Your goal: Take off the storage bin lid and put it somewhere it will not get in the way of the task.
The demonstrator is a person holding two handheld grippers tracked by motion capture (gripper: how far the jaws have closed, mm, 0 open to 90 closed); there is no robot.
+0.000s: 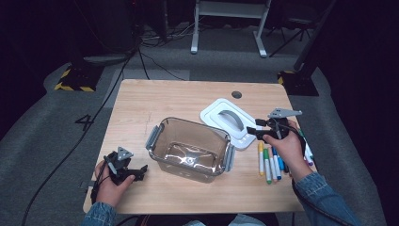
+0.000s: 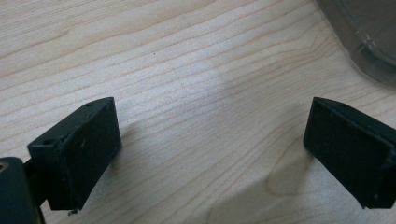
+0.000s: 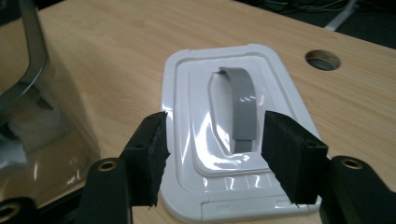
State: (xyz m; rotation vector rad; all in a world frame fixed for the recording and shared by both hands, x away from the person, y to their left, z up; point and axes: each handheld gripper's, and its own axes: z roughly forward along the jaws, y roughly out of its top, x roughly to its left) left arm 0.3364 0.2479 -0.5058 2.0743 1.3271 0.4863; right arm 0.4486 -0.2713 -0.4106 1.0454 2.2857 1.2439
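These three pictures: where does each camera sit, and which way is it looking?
High view: above the person's side, looking forward and down at the table; both forearms show.
Left gripper view: rides the left hand-held gripper, looking down at bare wood beside the clear box; open jaws show.
Right gripper view: rides the right hand-held gripper, facing the white lid; open jaws show.
Shared: lid and box also appear in the high view.

Clear plastic container (image 2: pixel 369 42) cut off at top-right edge in left gripper view. Coloured marker pens (image 1: pixel 270 162) partly hidden behind right hand (image 1: pixel 288 148); count unclear.
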